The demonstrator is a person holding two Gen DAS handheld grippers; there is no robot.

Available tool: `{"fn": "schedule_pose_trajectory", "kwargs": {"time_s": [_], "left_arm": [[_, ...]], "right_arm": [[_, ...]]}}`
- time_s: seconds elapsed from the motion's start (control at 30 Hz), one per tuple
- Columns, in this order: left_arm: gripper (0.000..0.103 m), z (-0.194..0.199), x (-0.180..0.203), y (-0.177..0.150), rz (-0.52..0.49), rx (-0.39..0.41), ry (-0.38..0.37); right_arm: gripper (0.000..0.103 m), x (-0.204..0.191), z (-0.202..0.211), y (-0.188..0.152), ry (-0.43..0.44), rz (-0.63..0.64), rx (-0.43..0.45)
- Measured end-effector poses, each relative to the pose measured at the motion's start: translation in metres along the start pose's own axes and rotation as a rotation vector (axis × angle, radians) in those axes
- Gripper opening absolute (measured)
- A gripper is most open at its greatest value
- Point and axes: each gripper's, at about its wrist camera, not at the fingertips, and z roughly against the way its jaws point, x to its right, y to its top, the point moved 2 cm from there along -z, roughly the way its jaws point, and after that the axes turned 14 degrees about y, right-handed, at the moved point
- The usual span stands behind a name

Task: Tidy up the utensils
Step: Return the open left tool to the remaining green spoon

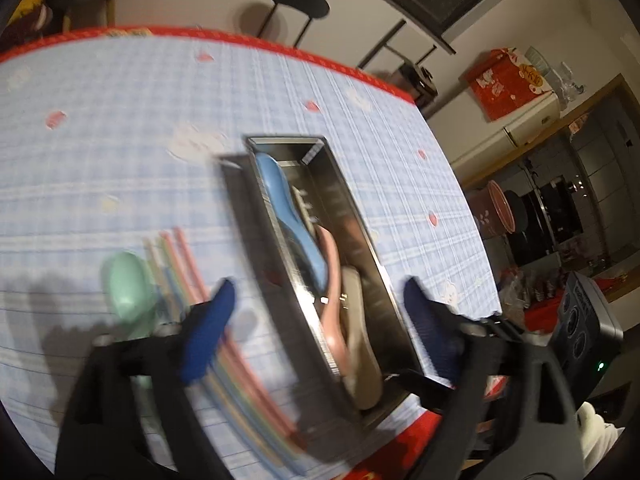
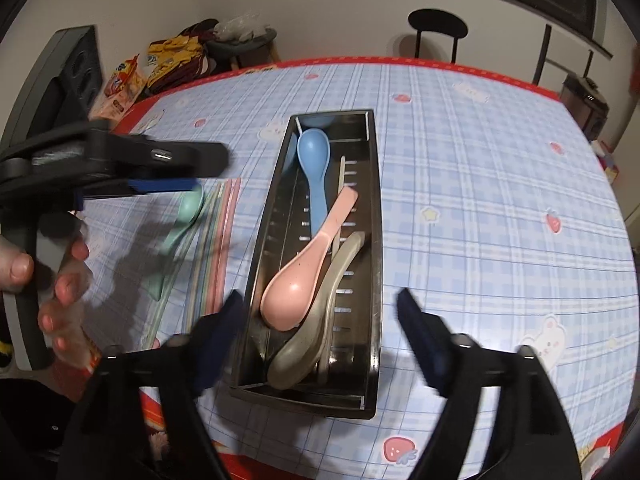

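Observation:
A long metal utensil tray (image 2: 372, 240) (image 1: 376, 256) lies on the blue checked tablecloth. It holds a blue spoon (image 2: 314, 160) (image 1: 288, 208), a pink spoon (image 2: 296, 288) (image 1: 334, 280), a beige spoon (image 2: 312, 336) (image 1: 358, 332) and a pale chopstick (image 2: 341, 184). Left of the tray lie a green spoon (image 2: 188, 208) (image 1: 128, 284) and several coloured chopsticks (image 2: 218, 240) (image 1: 188, 268). My left gripper (image 1: 320, 320) is open and empty, above the tray's near end; it also shows in the right wrist view (image 2: 192, 172) over the green spoon. My right gripper (image 2: 320, 336) is open and empty over the tray's near end.
The table (image 2: 500, 184) has a red border and its near edge lies just below the tray. A black stool (image 2: 438, 26) stands beyond the far edge. Snack bags (image 2: 124, 88) sit at the far left. A dark box (image 1: 584, 320) stands to the right of the table.

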Motion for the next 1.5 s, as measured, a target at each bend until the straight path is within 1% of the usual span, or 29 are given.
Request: {"fn": "schedule_pose_trajectory", "kwargs": {"time_s": [0.03,0.07,0.13,0.27,0.43,0.53,0.6,0.67,0.73,0.87,0.97,1.0,1.07,1.2,1.3,1.37,1.43,1.47,1.5], "left_arm": [[0.092,0.006,-0.005,-0.001,-0.002,0.009,0.007],[0.095,0.010,-0.010,-0.001,-0.004,0.016,0.020],[0.096,0.019,-0.021,-0.004,-0.008,0.029,0.060],[0.097,0.032,-0.045,-0.017,0.009,0.042,0.150],[0.097,0.034,-0.069,-0.042,0.021,0.041,0.245],[0.097,0.034,-0.081,-0.058,0.022,0.055,0.283],[0.097,0.034,-0.089,-0.069,0.019,0.066,0.316],[0.097,0.031,-0.095,-0.078,0.016,0.056,0.345],[0.097,0.027,-0.102,-0.083,0.031,0.036,0.350],[0.097,0.026,-0.108,-0.086,0.037,0.029,0.353],[0.097,0.027,-0.112,-0.086,0.053,0.031,0.356],[0.097,0.027,-0.114,-0.085,0.056,0.029,0.360],[0.097,0.026,-0.113,-0.084,0.057,0.024,0.365],[0.097,0.025,-0.114,-0.083,0.049,0.015,0.373],[0.097,0.027,-0.116,-0.081,0.041,0.025,0.387],[0.097,0.031,-0.119,-0.079,0.046,0.037,0.394],[0.097,0.035,-0.125,-0.077,0.064,0.049,0.399],[0.097,0.037,-0.128,-0.077,0.074,0.052,0.402],[0.097,0.037,-0.130,-0.077,0.081,0.051,0.401]], "right_arm": [[0.095,-0.003,0.001,0.001,-0.005,0.001,0.009],[0.097,-0.005,0.002,0.001,-0.003,0.001,0.018],[0.097,-0.009,0.001,0.002,-0.004,0.001,0.027],[0.097,-0.020,-0.002,0.002,-0.042,0.008,0.065],[0.097,-0.029,-0.013,-0.008,-0.053,-0.043,0.098],[0.097,-0.035,-0.022,-0.014,-0.050,-0.052,0.091],[0.097,-0.042,-0.029,-0.017,-0.064,-0.023,0.064],[0.097,-0.049,-0.036,-0.016,-0.093,0.017,0.035],[0.097,-0.055,-0.040,-0.016,-0.095,0.043,0.023],[0.097,-0.062,-0.048,-0.015,-0.086,0.068,-0.014],[0.097,-0.064,-0.053,-0.018,-0.072,0.070,-0.049],[0.097,-0.065,-0.055,-0.018,-0.049,0.070,-0.059],[0.097,-0.068,-0.055,-0.018,-0.036,0.078,-0.063],[0.097,-0.073,-0.058,-0.019,-0.056,0.094,-0.099],[0.097,-0.076,-0.060,-0.018,-0.035,0.095,-0.121],[0.093,-0.079,-0.061,-0.016,-0.026,0.111,-0.124],[0.085,-0.082,-0.062,-0.015,-0.015,0.120,-0.136],[0.083,-0.083,-0.064,-0.014,-0.002,0.120,-0.150],[0.078,-0.085,-0.067,-0.013,0.027,0.121,-0.166]]}}
